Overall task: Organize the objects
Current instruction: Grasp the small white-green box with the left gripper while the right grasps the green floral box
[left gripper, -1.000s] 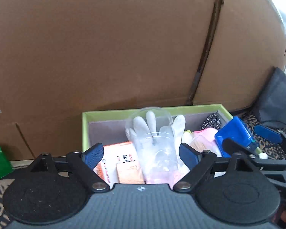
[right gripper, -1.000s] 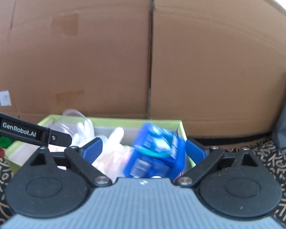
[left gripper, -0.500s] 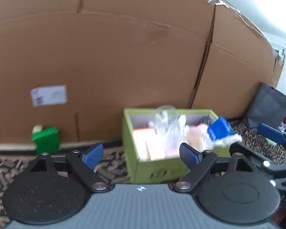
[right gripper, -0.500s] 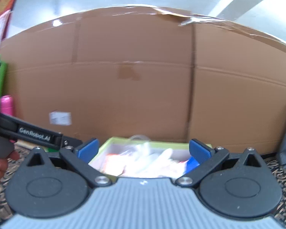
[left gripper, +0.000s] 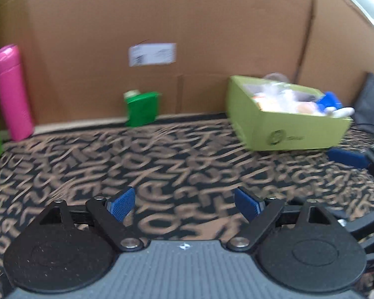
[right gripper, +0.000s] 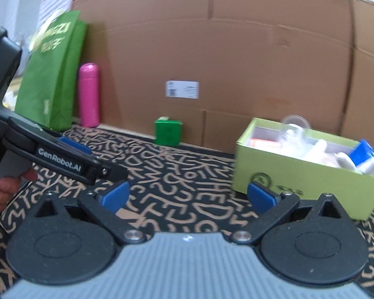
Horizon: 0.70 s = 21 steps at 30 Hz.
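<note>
Evidently the lime-green box point(right gripper: 299, 174) is the task's own thing: it sits on the patterned mat point(right gripper: 187, 174) ahead and to the right of the right gripper point(right gripper: 187, 195), its near wall just beyond that gripper's right pad, and well ahead and right of the left gripper point(left gripper: 184, 203). It is filled with a clear plastic cup point(right gripper: 294, 124), pale gloves point(right gripper: 319, 149), a blue packet point(right gripper: 364, 152) and an orange-and-white carton point(right gripper: 264, 142). I judge these light, the cup thin and easily crushed, the gloves limp; the box's stiff card walls look the safest hold. Both grippers stand wide with nothing between the pads, and the right jaws have just been opening. A small green carton point(right gripper: 167, 132) and a pink bottle point(right gripper: 89, 94) stand farther ahead against the cardboard wall point(right gripper: 236, 62). "GenRobot.AI" reads on the left gripper's arm; the box's logo and white shipping label point(right gripper: 182, 89) are illegible.
</note>
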### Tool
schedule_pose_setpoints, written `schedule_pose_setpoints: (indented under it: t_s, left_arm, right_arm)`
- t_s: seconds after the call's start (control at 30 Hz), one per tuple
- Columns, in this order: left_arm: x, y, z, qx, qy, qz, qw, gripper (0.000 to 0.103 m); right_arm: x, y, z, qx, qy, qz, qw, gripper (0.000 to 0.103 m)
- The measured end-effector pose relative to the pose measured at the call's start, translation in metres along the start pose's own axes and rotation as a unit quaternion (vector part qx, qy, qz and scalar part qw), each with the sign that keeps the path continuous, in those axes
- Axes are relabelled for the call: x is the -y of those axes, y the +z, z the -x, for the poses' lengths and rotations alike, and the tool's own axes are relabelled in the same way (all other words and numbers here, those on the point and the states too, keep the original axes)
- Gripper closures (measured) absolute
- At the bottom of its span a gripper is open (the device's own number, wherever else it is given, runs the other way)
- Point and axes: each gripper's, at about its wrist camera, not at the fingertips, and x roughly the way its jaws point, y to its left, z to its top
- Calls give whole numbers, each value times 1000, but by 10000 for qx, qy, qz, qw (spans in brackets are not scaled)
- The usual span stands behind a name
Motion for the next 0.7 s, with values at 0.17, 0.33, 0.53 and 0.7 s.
schedule_pose_setpoints:
  t_s: [0.17,0.33,0.53,0.7]
  left_arm:
    - [-42,-7,-6,-151,264,543,9981,13]
    - [-66,-5,-13,-177,442,704,9964,13]
    - [-79,7,-32,-188,568,636,9962,13]
    - [-90,23,-56,-234,646,552,9961,13]
  right_arm:
    - [-18,4,-12,-104,124,180,9997,0]
    - [-21,8,-34,-261,302,-46,9992,0]
    - [-16,15,-62,-397,308,-369,9981,0]
    - [-14,23,-97,-535,237,-457,9972,0]
